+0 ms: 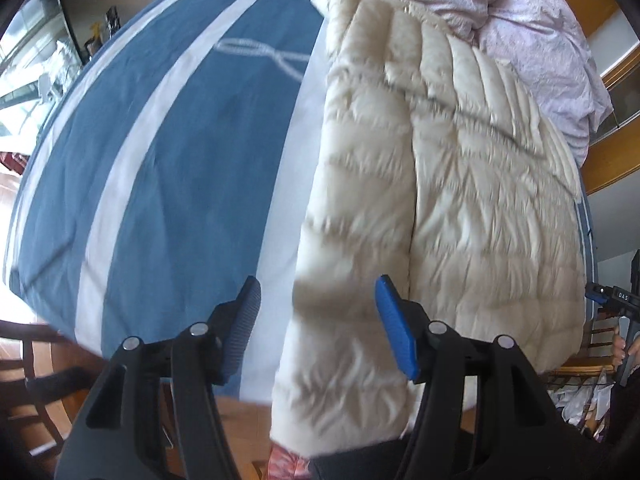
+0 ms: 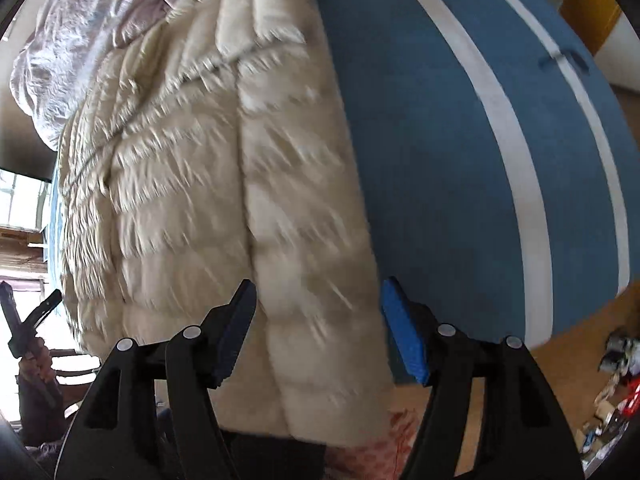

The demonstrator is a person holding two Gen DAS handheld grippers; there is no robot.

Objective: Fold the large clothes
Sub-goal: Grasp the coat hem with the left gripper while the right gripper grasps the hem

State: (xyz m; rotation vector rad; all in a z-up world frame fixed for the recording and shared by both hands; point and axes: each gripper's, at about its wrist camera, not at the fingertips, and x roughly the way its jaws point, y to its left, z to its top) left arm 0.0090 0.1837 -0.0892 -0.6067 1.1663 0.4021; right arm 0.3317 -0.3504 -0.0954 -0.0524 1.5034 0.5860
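Observation:
A cream quilted down coat (image 1: 440,160) lies lengthwise on a bed with a blue, white-striped cover (image 1: 180,160). Its near end hangs over the bed's edge. My left gripper (image 1: 317,280) hovers above the coat's left side near that end, jaws apart, nothing between the pads. In the right wrist view the same coat (image 2: 200,180) fills the left half and the blue cover (image 2: 460,160) the right. My right gripper (image 2: 320,283) hangs open over the coat's right-hand panel, gripping nothing. Both views are motion-blurred.
A crumpled lilac duvet (image 1: 540,60) is heaped at the bed's far end, touching the coat's top. A dark wooden chair (image 1: 36,360) stands at the lower left on the wood floor. Small clutter (image 2: 616,380) lies on the floor to the right of the bed.

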